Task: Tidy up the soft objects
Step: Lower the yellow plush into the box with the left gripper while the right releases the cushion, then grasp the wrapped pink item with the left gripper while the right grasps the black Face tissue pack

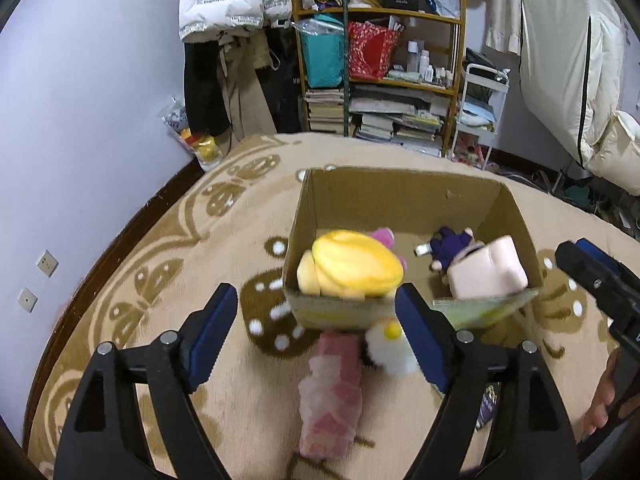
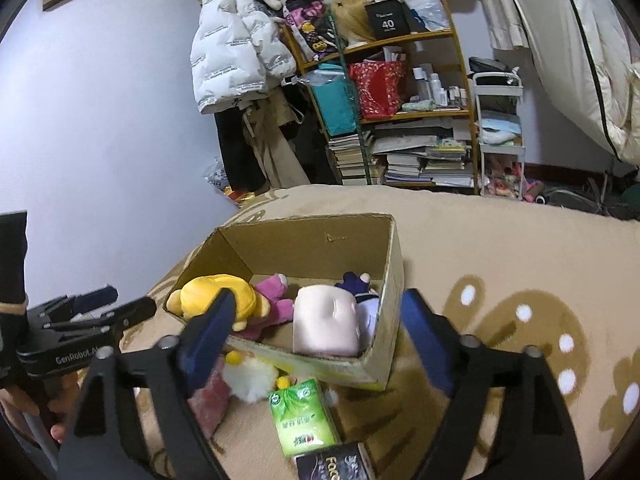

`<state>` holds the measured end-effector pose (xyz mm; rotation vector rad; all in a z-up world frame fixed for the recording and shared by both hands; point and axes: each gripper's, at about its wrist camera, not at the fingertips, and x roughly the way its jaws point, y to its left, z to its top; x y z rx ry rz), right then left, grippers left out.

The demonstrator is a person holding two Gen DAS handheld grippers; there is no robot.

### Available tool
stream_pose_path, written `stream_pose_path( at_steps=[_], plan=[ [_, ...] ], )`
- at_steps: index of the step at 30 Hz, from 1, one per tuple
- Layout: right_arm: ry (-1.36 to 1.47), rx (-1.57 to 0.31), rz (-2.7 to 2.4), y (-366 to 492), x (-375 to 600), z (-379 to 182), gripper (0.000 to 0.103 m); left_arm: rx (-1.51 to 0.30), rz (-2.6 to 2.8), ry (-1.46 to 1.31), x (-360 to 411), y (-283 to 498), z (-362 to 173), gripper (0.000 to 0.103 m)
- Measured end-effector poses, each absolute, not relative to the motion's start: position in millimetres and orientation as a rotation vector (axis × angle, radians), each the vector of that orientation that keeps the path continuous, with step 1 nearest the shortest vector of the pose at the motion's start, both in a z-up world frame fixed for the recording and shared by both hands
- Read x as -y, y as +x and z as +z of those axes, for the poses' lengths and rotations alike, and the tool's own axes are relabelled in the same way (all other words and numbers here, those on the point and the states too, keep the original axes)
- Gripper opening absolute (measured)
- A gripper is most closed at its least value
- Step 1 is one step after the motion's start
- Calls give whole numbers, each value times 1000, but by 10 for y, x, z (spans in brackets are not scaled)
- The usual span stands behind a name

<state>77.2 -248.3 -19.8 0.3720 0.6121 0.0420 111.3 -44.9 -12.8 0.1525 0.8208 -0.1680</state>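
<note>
A cardboard box (image 1: 400, 196) (image 2: 394, 264) stands on the beige blanket. Inside lie a yellow plush (image 1: 352, 264) (image 2: 218, 294), a pink plush (image 2: 274, 304), a pale pink cushion (image 1: 486, 268) (image 2: 326, 320) and a purple doll (image 1: 450, 246) (image 2: 354, 282). In front of the box lie a pink fuzzy toy (image 1: 330, 396) (image 2: 210, 400) and a white fluffy toy with yellow pompoms (image 1: 390, 346) (image 2: 250, 374). My left gripper (image 1: 316, 336) is open and empty above these two. My right gripper (image 2: 316, 340) is open and empty above the box's near wall.
A green tissue pack (image 2: 304, 416) (image 1: 484, 308) and a dark packet (image 2: 336, 464) lie on the blanket (image 2: 500, 248) before the box. A cluttered shelf (image 1: 380, 60), hanging coats (image 1: 228, 8) and a white cart (image 1: 480, 108) stand behind the bed.
</note>
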Motion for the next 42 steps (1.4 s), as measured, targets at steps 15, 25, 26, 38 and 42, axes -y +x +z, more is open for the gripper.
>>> stream_pose_path(
  at_steps=[15,25,26,38,42],
  plan=[
    [335,-697,46,381,2233,-153,101,-908,-146,189,314,703,-184,97],
    [270,-764,-6,285,2085,-222,101,-967,-174,169,230,655,-269,97],
    [274,-773,-7,287,2089,-239,101,-970,-173,169,224,657,-278,97],
    [310,-924,-18,372,2121,-598,101,-1040,-175,160,228,757,-514,97],
    [314,-976,-22,420,2111,-717,101,-1064,-179,167,255,816,-606,97]
  ],
)
